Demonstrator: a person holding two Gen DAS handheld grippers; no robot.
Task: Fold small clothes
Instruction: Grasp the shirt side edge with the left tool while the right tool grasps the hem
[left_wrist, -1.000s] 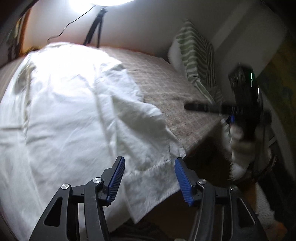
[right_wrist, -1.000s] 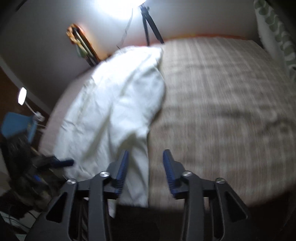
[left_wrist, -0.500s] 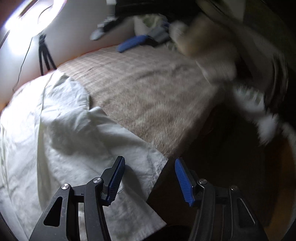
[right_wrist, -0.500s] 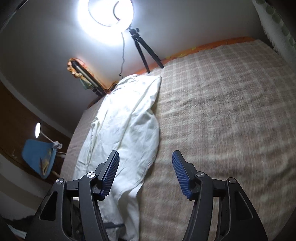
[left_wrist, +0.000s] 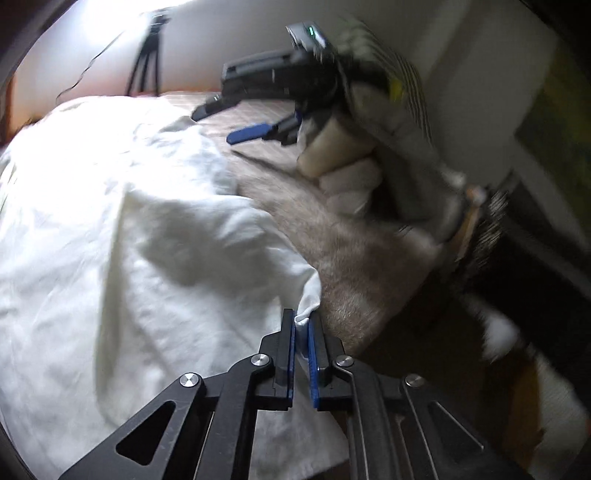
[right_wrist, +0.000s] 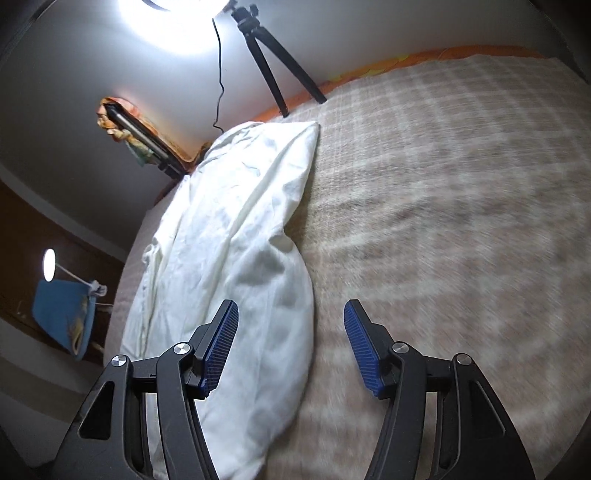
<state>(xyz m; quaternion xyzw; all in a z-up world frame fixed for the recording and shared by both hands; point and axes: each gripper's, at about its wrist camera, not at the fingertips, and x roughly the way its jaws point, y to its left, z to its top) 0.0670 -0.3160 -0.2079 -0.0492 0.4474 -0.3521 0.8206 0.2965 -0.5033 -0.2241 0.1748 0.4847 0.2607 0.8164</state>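
A white garment (left_wrist: 122, 236) lies spread on a checked beige bed cover (left_wrist: 332, 229). My left gripper (left_wrist: 303, 325) is shut on the garment's near right corner at the bed's front edge. My right gripper (right_wrist: 291, 343) is open and empty, hovering above the garment's right edge (right_wrist: 236, 236) over the bed cover (right_wrist: 443, 206). In the left wrist view the right gripper (left_wrist: 243, 122) shows blurred at the back, held by a white-gloved hand above the bed.
A ring light on a black tripod (right_wrist: 273, 62) stands at the bed's far edge by the wall. A striped pillow (left_wrist: 402, 70) leans at the right. A small lamp and a blue object (right_wrist: 62, 310) sit left of the bed.
My left gripper has closed on the garment's corner; half a second ago it was open above it. My right gripper has moved lower and closer to the garment, staying open.
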